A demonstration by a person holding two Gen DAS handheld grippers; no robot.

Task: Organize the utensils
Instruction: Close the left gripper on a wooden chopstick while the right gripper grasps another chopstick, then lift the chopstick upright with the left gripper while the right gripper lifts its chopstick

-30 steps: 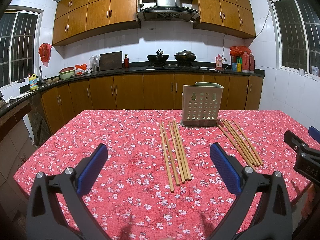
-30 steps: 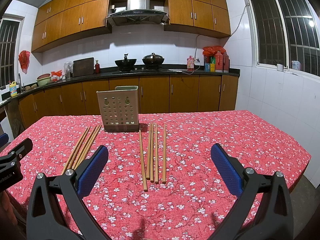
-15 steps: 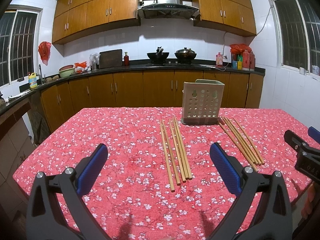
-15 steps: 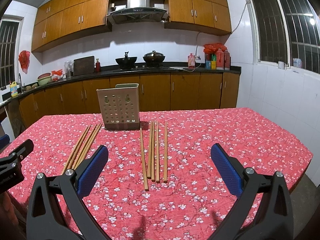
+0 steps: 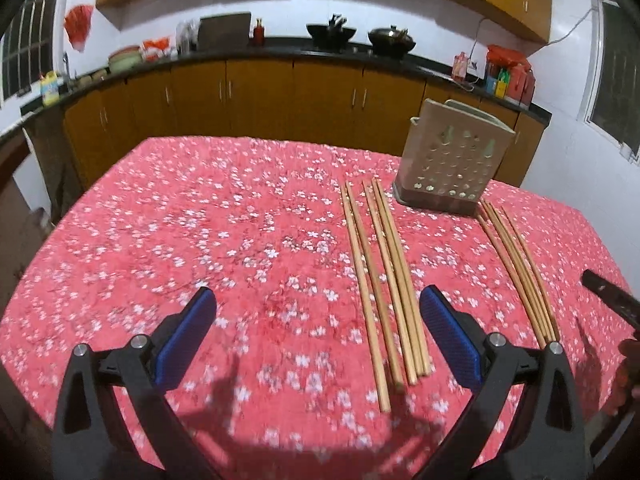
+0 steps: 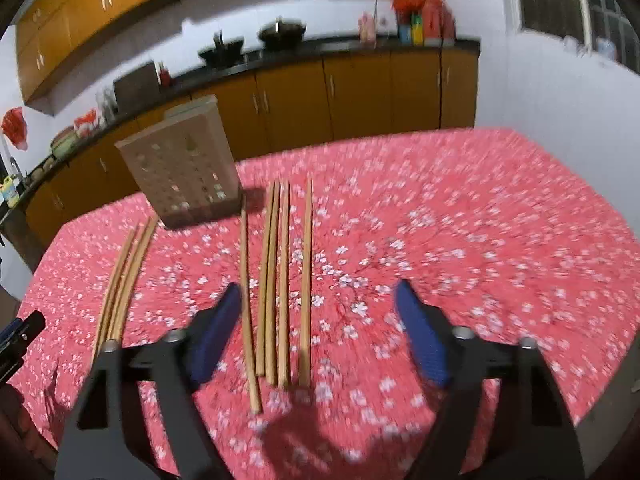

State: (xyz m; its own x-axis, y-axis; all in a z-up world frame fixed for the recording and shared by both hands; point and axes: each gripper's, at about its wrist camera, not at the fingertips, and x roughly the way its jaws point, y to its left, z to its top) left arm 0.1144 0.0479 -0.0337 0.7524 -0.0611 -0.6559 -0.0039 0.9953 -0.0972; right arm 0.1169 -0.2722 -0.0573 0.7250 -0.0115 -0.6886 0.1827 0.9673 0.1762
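Two groups of several wooden chopsticks lie on the red floral tablecloth (image 5: 200, 240). The left group (image 5: 384, 280) lies just right of my open, empty left gripper (image 5: 316, 332). The right group (image 5: 516, 272) lies further right. In the right wrist view, the right group (image 6: 280, 280) lies between the blue pads of my open, empty right gripper (image 6: 320, 320), which hovers above its near ends. The left group shows there too (image 6: 124, 276). A beige perforated utensil holder (image 5: 452, 160) stands upright behind the chopsticks, also in the right wrist view (image 6: 180, 168).
Brown kitchen cabinets and a dark counter (image 5: 280, 52) with pots run behind the table. The right gripper's edge (image 5: 608, 296) shows at the right of the left wrist view. A white tiled wall (image 6: 560, 100) is on the right.
Both grippers have tilted downward and moved forward toward the chopsticks. The right gripper now sits over the near ends of the right group. Both stay open.
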